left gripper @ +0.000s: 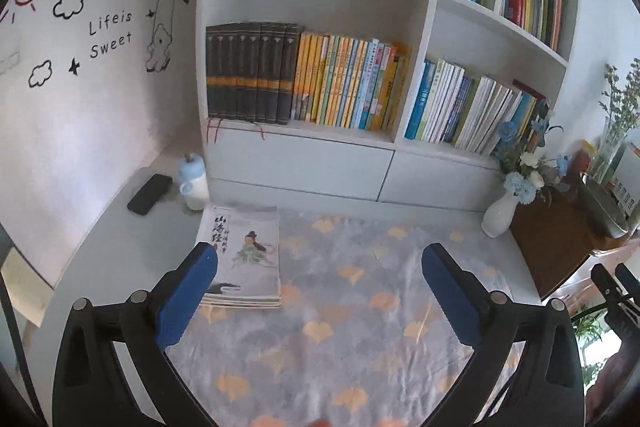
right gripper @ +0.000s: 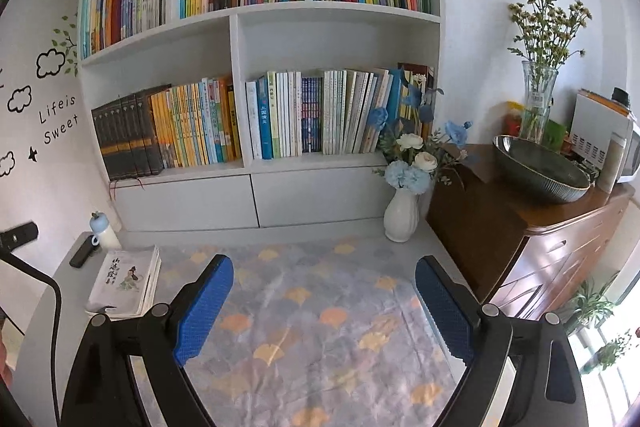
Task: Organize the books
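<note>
Desk (left gripper: 104,227), book stack (left gripper: 244,259) beside gaping left hand-held gripper (left gripper: 320,259)

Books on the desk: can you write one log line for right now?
books: stacked on desk | left gripper: open, empty | right gripper: open, empty | shelf: nearly full

Small stack of thin books (left gripper: 244,259) lies flat, illustrated white cover up, at the cloth's left edge below the bookshelf (left gripper: 320,155).
</note>
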Action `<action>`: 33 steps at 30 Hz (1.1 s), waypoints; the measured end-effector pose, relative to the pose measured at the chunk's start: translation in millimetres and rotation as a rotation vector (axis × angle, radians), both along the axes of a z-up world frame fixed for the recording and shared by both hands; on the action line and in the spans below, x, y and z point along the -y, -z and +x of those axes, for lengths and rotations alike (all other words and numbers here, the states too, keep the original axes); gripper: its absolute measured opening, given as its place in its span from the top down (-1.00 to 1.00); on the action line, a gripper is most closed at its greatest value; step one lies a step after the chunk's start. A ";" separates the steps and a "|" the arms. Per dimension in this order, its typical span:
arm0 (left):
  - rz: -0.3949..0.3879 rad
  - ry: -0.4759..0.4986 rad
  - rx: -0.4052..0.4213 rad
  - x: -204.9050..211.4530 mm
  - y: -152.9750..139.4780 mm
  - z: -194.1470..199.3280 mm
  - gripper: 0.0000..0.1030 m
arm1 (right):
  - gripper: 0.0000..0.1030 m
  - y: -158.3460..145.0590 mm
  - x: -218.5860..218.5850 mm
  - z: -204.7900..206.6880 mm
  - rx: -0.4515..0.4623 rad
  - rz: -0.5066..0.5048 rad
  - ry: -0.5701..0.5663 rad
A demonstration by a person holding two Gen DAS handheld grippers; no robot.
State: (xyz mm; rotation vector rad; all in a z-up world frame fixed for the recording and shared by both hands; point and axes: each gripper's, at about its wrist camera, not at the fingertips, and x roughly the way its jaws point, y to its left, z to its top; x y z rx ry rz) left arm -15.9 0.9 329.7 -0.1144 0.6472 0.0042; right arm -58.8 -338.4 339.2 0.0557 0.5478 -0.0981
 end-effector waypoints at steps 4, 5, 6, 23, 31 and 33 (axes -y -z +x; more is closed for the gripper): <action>0.095 -0.022 0.019 12.6 -0.2 1.6 -0.98 | -0.77 0.7 0.8 4.0 -0.008 -0.002 -0.006; 0.108 -0.024 0.026 16.0 -0.3 1.1 -0.98 | -0.77 0.9 1.2 4.8 -0.008 -0.002 -0.006; 0.113 -0.019 0.036 18.9 -0.6 1.0 -0.98 | -0.77 1.4 1.4 5.7 -0.009 -0.001 -0.007; 0.292 -0.014 0.013 50.4 34.7 24.8 -0.98 | -0.78 41.3 7.5 27.8 -0.147 0.034 0.018; 0.301 0.019 0.002 64.5 41.3 28.4 -0.98 | -0.78 54.5 5.8 22.0 -0.185 0.062 0.035; 0.311 0.014 0.005 66.2 42.5 30.2 -0.98 | -0.78 57.2 6.4 23.5 -0.201 0.077 0.033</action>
